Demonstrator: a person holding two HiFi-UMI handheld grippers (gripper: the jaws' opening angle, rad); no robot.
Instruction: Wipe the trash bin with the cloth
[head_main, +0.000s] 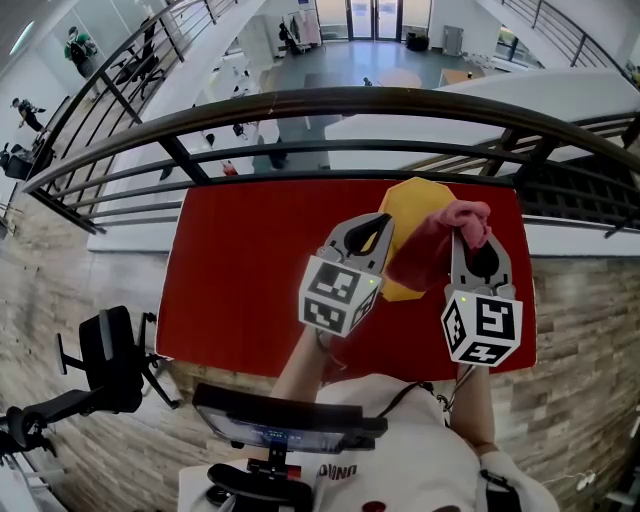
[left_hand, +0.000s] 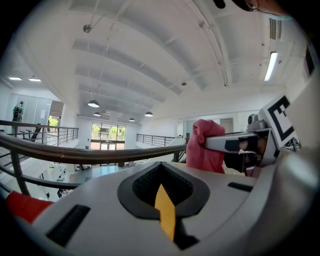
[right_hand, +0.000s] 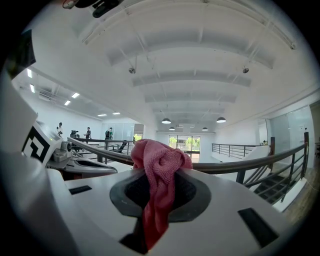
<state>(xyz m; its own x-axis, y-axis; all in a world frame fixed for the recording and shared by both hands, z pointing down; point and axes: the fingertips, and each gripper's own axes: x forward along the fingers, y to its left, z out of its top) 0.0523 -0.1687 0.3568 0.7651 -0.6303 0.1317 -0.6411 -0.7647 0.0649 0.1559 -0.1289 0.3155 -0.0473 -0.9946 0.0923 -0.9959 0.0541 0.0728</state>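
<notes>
A yellow trash bin (head_main: 410, 200) stands on the red table (head_main: 240, 270), seen from above just past both grippers. My right gripper (head_main: 470, 232) is shut on a pink cloth (head_main: 440, 245), which bunches above the jaws and hangs down over the bin's right side. From the right gripper view the cloth (right_hand: 160, 170) fills the pad gap of that gripper (right_hand: 160, 176). My left gripper (head_main: 383, 222) hovers at the bin's left edge, jaws shut with nothing seen between them. In the left gripper view a sliver of the yellow bin (left_hand: 165, 210) shows through the slit below its closed jaws (left_hand: 160, 165).
A dark metal railing (head_main: 300, 105) curves along the table's far side, with a drop to a lower floor beyond. A black chair (head_main: 110, 355) stands at the left. A dark device (head_main: 280, 425) sits near the person's chest.
</notes>
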